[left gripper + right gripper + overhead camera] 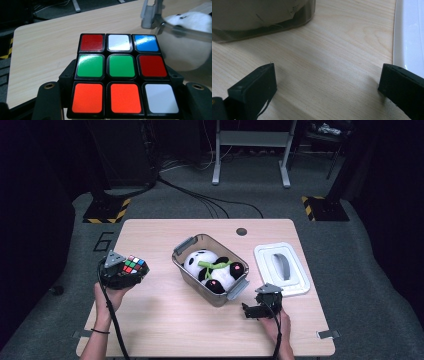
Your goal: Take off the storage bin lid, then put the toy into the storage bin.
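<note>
L gripper (131,270) clamps cube (134,264); R gripper (253,310) open nr bin (192,272), prob. touching lid (295,285).

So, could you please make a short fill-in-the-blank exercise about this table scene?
1. The left gripper holds a puzzle ____.
2. Inside the clear bin lies a plush ____.
3. The white lid lies on the table, ____ the bin.
4. The fingers of the right gripper stand ____, nothing between them.

Missing words: cube; panda; beside; open
</note>
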Demonstrator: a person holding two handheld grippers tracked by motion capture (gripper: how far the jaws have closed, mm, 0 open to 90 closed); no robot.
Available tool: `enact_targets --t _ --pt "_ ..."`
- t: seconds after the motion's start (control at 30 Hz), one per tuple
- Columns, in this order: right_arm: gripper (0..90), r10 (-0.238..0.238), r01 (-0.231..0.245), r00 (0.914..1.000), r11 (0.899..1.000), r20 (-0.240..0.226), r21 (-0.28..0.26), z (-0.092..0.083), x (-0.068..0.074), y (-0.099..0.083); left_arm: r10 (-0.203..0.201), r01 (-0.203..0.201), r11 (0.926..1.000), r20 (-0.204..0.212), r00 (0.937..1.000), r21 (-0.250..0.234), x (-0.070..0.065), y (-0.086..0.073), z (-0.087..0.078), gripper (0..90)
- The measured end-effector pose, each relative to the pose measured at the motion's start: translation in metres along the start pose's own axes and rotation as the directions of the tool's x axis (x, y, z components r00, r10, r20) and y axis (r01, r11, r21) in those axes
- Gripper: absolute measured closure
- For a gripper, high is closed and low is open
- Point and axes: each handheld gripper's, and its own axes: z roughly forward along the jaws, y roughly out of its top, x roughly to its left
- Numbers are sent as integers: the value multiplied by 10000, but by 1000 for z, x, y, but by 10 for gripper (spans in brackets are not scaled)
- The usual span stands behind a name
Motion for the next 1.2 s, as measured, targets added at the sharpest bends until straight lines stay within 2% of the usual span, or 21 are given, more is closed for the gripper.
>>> enact_targets --t 0.37,0.63,0.97,1.2 --pt "4 41 -41 10000 10000 1 -22 0 0 0 574 -571 9983 497 9971 -74 -24 29 -3 339" --pt "4 25 -25 10000 10000 4 -16 0 0 0 678 -661 9976 947 9932 -210 -39 47 -3 339" --pt "3 33 -33 10000 10000 16 -13 0 0 0 902 -848 9955 1527 9841 -418 -63 63 5 339" --pt "1 10 -10 10000 10000 17 -1 0 0 0 976 -919 9950 1911 9767 -385 -78 70 11 339"
